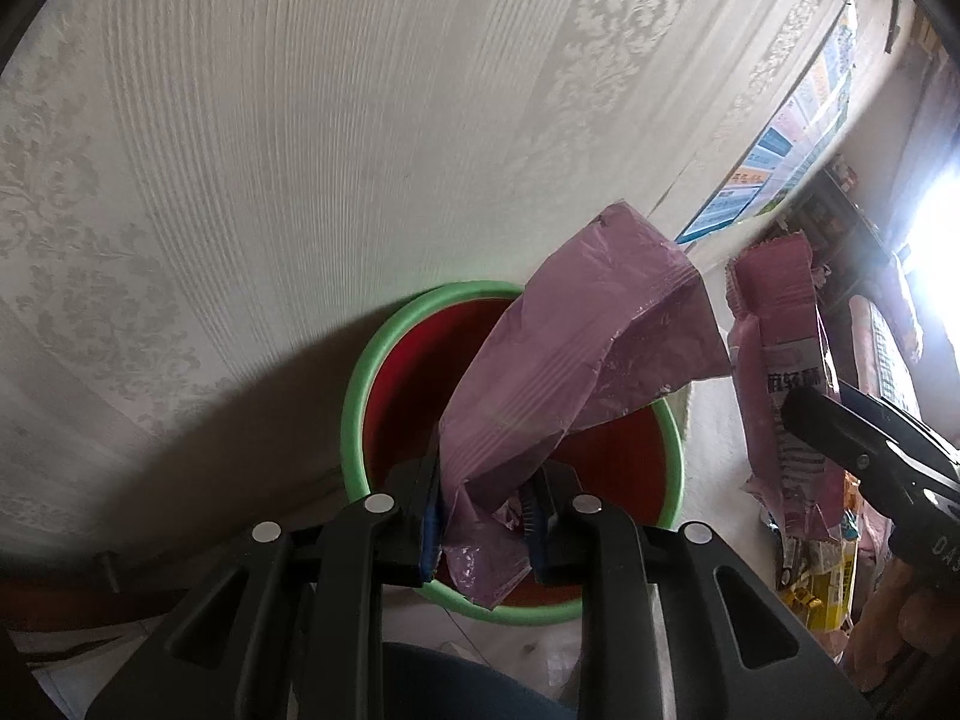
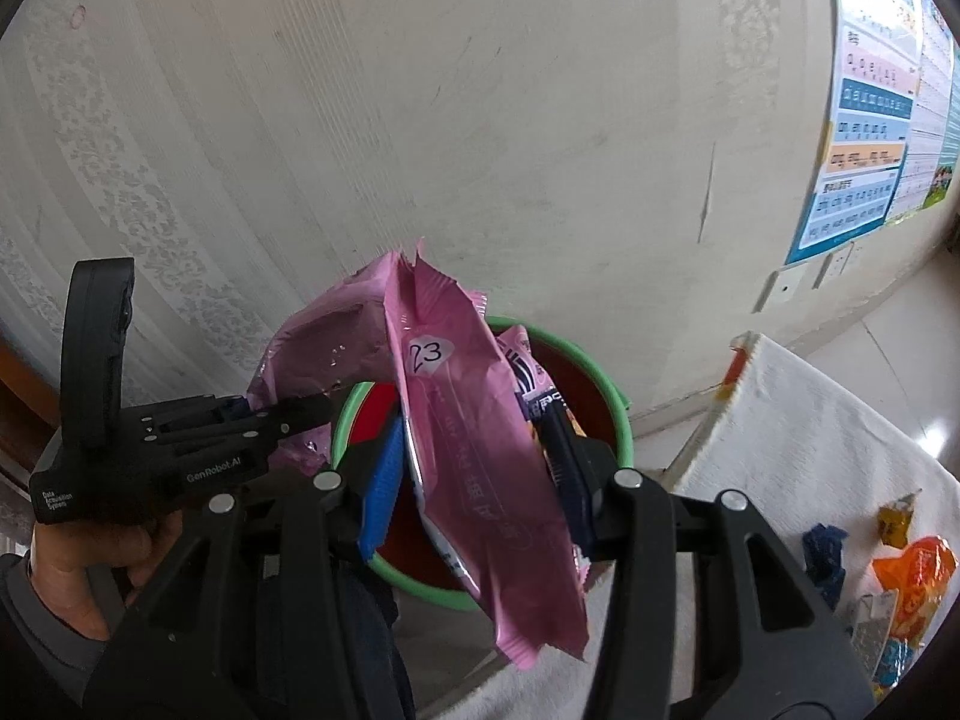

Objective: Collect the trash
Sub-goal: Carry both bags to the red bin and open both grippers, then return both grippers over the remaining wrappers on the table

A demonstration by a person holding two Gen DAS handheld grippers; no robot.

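The patterned wall (image 1: 300, 150) fills most of both views, with a coloured poster (image 2: 864, 120) on it off to the right, and a white towel (image 2: 810, 456) spreads over the floor on the right side, carrying more litter, among it an orange packet (image 2: 915, 570). Against the foot of the wall stands the bin (image 1: 360, 396), red inside with a green rim, and both pieces of trash hang right over its mouth. The right gripper (image 2: 480, 480) is clamped on a long pink wrapper (image 2: 474, 456) marked 23, the blue pads pressing its middle so that both ends stick out, one above the bin and one down toward the camera. The left gripper (image 1: 486, 516) has a crumpled purple bag (image 1: 576, 360) between its pads, taken near the bag's lower end; the jaws look slackened and I cannot tell whether they are pressing on it or only cradling it. Both pieces look like thin film: very light, limp, crinkly and slick, so they will fold over a grip rather than stand, and may cling or drift when let go. Taking them mid-body or on a bunched fold, as here, seems safer than at a loose edge.
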